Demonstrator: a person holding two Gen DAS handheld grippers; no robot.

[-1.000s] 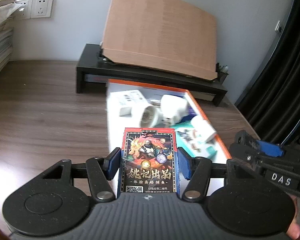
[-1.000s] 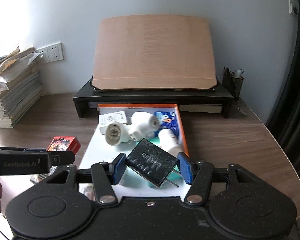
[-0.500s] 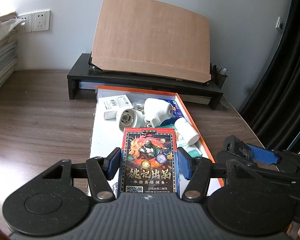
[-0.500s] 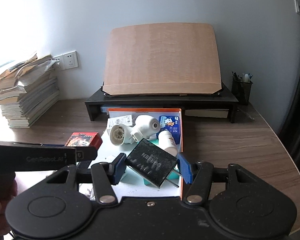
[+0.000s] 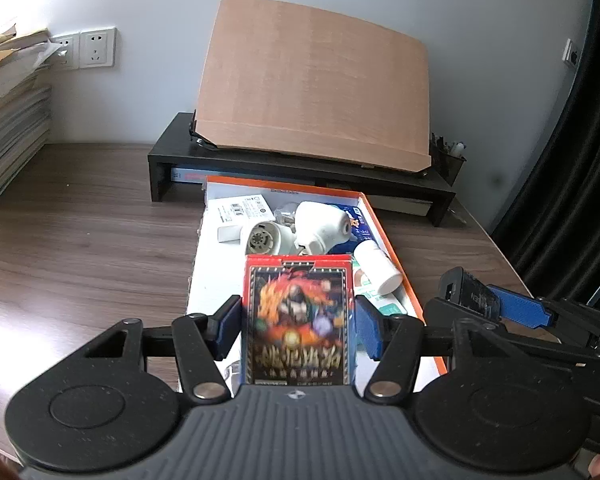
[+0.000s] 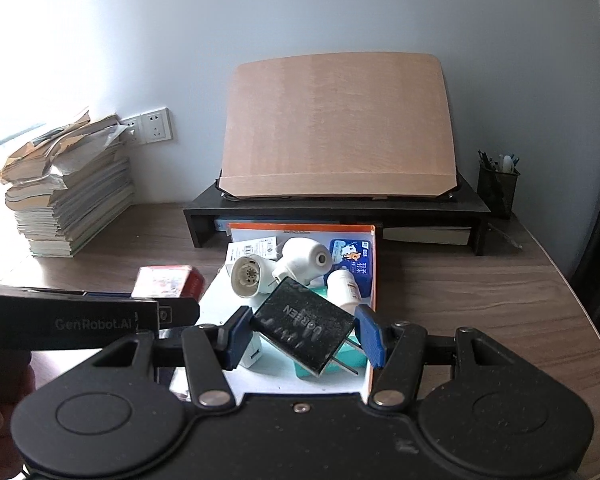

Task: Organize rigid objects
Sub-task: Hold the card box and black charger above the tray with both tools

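The left gripper (image 5: 296, 326) is clamping its jaws on the card box (image 5: 298, 320), and the right gripper (image 6: 302, 336) on the black charger (image 6: 302, 326) — both are hovering above the orange-rimmed tray (image 5: 384, 236), likely for sorting.

Reads "UGREEN" on black charger (image 6: 304, 332) between right hand-held gripper's fingers; "GenRobot.AI" on left hand-held gripper (image 6: 94, 323) alongside

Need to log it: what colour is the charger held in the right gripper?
Black, the charger has faint embossed lettering and metal prongs; the right wrist view shows it best.
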